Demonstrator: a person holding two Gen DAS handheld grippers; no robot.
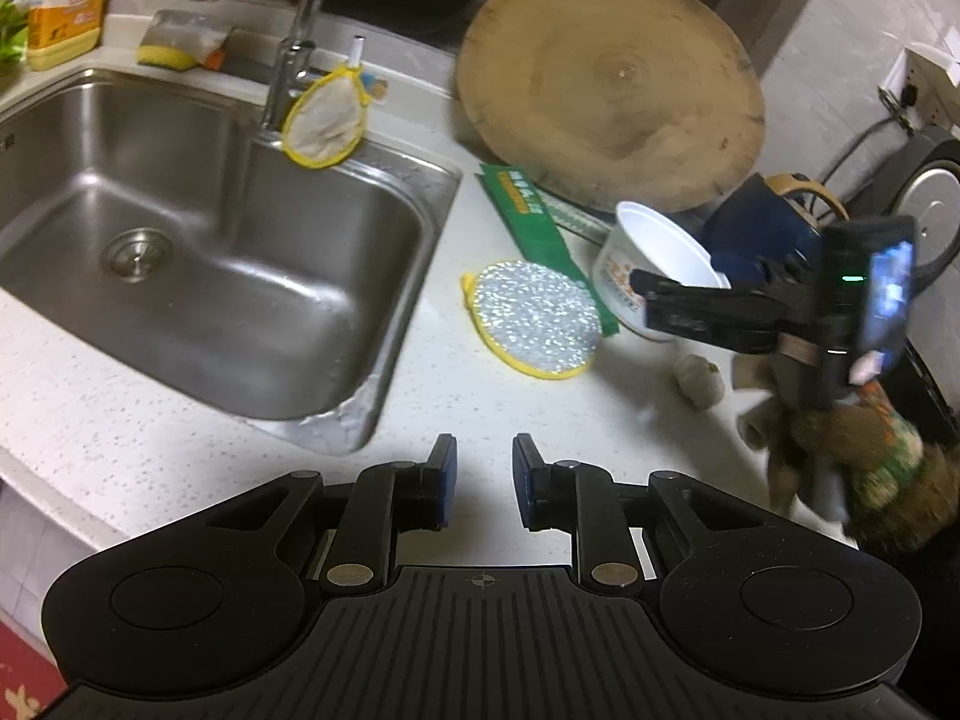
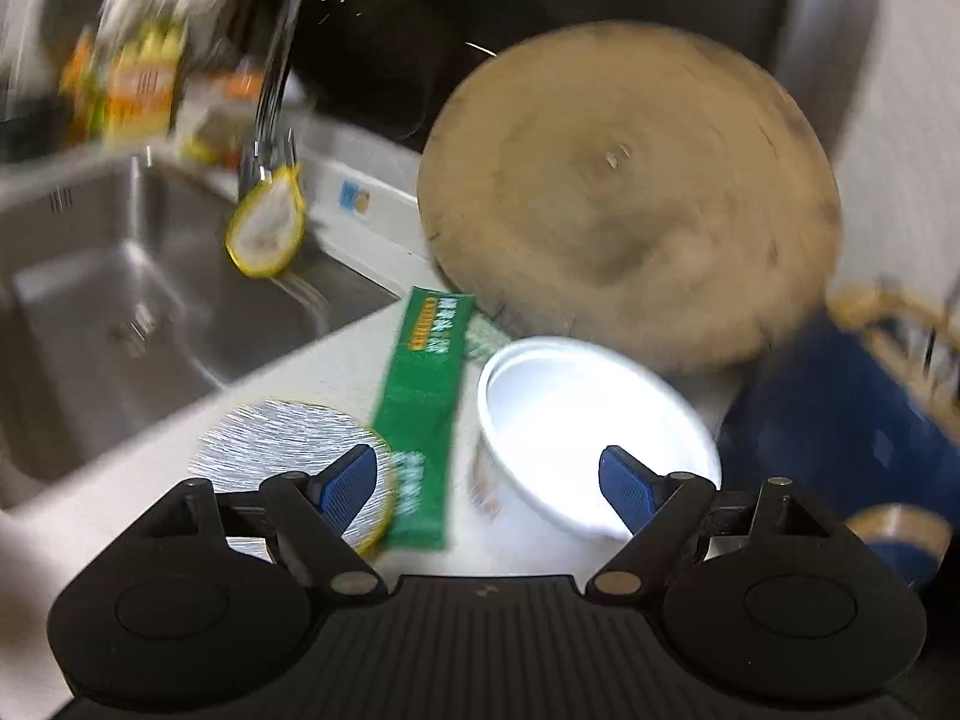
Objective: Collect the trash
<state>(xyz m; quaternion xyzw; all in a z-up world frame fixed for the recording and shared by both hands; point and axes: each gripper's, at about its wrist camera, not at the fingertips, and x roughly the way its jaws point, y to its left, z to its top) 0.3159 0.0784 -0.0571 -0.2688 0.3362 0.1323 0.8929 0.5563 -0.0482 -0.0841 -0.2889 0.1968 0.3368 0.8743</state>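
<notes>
A white paper bowl [image 1: 654, 258] [image 2: 576, 420] stands on the white counter, empty inside. A round foil lid with a yellow rim [image 1: 534, 318] [image 2: 288, 456] lies to its left. A green wrapper [image 1: 534, 222] [image 2: 426, 396] lies between them. My left gripper [image 1: 483, 480] is open and empty above the counter's front edge. My right gripper [image 2: 489, 480] is open wide just before the bowl and the wrapper; in the left wrist view it [image 1: 654, 300] hovers beside the bowl. The right wrist view is blurred.
A steel sink [image 1: 180, 228] with a tap [image 1: 294, 54] fills the left. A round wooden board [image 1: 612, 84] leans behind the bowl. A blue container [image 1: 756, 234] stands at the right. A small brownish lump [image 1: 699, 381] lies on the counter. A yellow bottle [image 1: 66, 6] stands far left.
</notes>
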